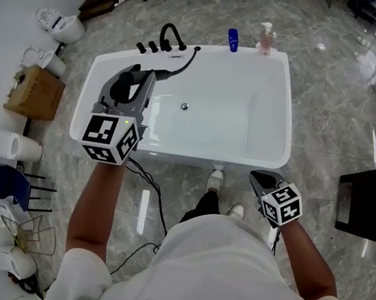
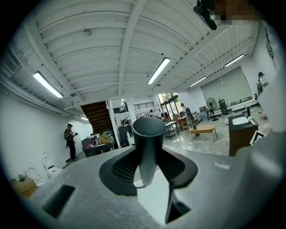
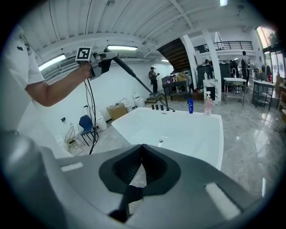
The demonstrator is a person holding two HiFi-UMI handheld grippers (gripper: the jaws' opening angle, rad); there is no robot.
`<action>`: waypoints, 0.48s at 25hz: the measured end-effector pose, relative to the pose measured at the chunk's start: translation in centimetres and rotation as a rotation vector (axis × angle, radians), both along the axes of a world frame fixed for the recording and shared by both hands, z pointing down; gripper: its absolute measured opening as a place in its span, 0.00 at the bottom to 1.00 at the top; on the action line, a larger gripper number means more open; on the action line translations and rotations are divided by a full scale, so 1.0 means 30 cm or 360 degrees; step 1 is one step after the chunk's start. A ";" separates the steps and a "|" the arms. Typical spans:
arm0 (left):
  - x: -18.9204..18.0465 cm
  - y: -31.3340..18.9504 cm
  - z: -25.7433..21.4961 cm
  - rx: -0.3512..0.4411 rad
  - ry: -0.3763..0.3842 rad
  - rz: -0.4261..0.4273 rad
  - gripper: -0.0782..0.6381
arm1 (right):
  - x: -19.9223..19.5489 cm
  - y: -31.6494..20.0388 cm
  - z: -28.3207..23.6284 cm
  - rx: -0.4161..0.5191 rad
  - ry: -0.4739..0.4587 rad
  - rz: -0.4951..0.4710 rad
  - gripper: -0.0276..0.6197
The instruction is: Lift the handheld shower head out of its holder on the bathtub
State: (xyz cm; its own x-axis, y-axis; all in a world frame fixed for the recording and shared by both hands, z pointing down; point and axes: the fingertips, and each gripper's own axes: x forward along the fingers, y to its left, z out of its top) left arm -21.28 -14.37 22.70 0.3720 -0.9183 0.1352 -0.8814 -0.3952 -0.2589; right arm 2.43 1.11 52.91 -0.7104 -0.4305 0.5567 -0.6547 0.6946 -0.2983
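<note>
My left gripper (image 1: pixel 145 74) is raised over the left rim of the white bathtub (image 1: pixel 286 118) and is shut on the dark shower head handle (image 2: pixel 149 134). In the left gripper view the handle stands out between the jaws (image 2: pixel 149 154). The right gripper view shows the shower head (image 3: pixel 108 57) held high. Its black hose (image 3: pixel 142 85) slants down to the fittings on the tub's far deck. The hose (image 1: pixel 177 67) also shows in the head view. My right gripper (image 1: pixel 259 179) hangs at the tub's front right corner, shut and empty (image 3: pixel 141 148).
A black faucet (image 1: pixel 169 36) and knobs stand on the far-left deck. A blue bottle (image 1: pixel 232 40) and a pink soap bottle (image 1: pixel 266 39) sit on the far rim. A cardboard box (image 1: pixel 35 92), blue chair (image 1: pixel 8 184) and black cabinet (image 1: pixel 372 201) flank the tub.
</note>
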 end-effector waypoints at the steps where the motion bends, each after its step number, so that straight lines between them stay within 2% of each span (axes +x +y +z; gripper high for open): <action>1: 0.002 0.020 -0.006 0.0006 0.0002 -0.0003 0.30 | 0.002 0.007 0.001 0.0001 -0.0003 -0.0002 0.06; 12: 0.023 0.206 -0.073 0.0033 0.0039 0.0012 0.30 | 0.009 0.068 0.000 0.0010 -0.0015 -0.0021 0.06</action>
